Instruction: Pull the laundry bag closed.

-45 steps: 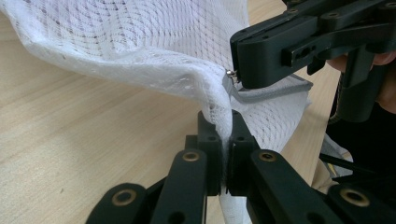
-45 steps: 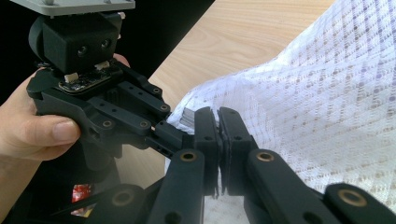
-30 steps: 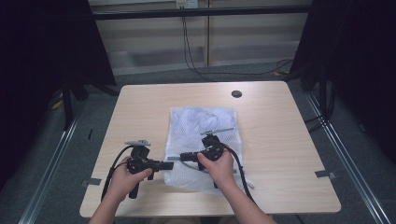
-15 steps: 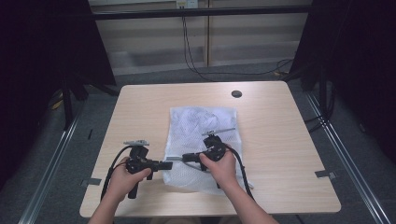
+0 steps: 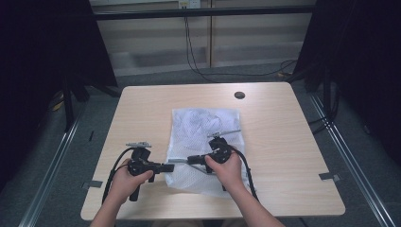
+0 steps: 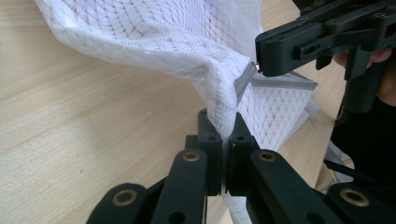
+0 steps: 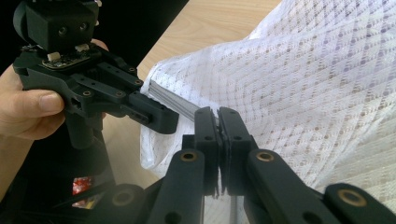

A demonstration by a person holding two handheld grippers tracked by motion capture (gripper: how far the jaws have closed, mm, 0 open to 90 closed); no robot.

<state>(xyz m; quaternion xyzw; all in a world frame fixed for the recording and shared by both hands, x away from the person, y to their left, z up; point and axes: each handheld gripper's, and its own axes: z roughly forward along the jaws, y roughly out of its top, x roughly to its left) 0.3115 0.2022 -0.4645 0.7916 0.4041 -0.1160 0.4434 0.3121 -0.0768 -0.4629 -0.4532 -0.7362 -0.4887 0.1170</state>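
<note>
Left gripper (image 5: 168, 167): jaws clamped on near-left edge of white mesh bag (image 5: 208, 127). Right gripper (image 5: 189, 160): jaws pinched shut on the bag's grey zipper strip (image 7: 175, 101), just beside the left. Bag lies mid-table (image 5: 283, 142), lifted slightly at the grip. Beyond, 1 dark round disc (image 5: 239, 94) near far edge.

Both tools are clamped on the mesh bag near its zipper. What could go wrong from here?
1. The left tool pinches only a thin fold of the white mesh bag; a hard pull could tear the netting or let it slip out.
2. The right tool is shut at the end of the grey zipper strip, right beside the left tool, so the two may collide.
3. The bag lies loose on the table, so pulling may drag all of it.
</note>
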